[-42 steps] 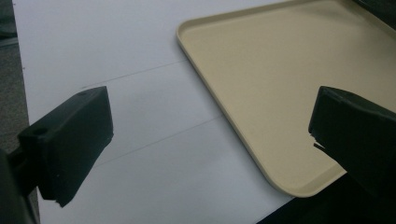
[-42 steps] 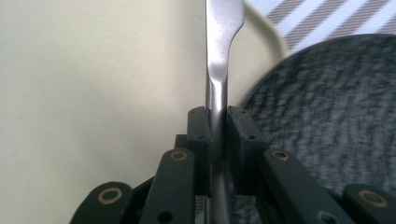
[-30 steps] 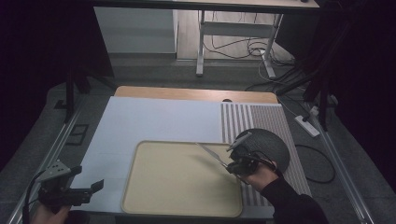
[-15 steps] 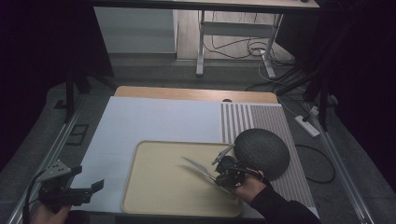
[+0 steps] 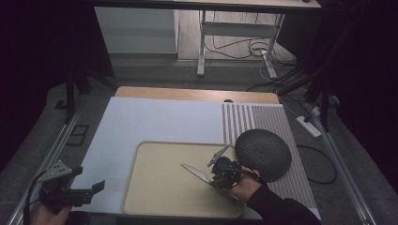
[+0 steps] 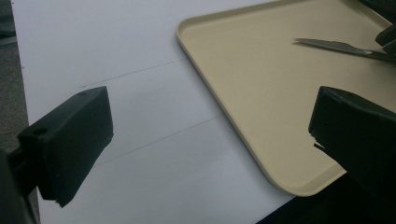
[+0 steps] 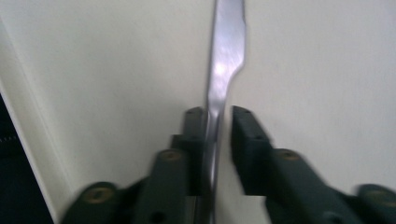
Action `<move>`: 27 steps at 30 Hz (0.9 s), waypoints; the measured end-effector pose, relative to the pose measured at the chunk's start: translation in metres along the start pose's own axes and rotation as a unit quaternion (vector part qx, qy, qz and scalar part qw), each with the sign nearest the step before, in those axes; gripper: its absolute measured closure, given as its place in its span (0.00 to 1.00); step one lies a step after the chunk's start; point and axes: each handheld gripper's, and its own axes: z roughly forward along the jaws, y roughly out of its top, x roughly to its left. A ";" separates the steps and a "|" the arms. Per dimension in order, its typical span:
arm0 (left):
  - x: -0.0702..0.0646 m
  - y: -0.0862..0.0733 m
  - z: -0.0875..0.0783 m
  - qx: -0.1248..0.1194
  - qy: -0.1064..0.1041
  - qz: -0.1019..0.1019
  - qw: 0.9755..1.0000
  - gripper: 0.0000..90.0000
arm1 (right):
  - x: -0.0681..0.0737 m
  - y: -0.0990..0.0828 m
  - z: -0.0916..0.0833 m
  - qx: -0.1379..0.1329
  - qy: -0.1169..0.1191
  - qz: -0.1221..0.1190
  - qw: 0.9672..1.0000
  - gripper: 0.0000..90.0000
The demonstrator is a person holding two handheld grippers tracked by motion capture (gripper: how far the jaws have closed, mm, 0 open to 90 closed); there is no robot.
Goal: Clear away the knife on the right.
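In the right gripper view the knife point(image 7: 224, 70) runs off the top edge, so its tip is cut away, and its lower end is hidden between the right gripper point(image 7: 217, 140) jaws (all of it smeared by blur). Whether the jaws press the blade cannot be told. In the left gripper view the tray point(image 6: 261, 154) passes behind the near jaw and out of frame.
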 end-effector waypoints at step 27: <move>-0.001 0.000 0.000 0.004 0.000 0.005 1.000 0.01 | -0.025 0.039 0.030 0.005 0.001 -0.024 1.000 1.00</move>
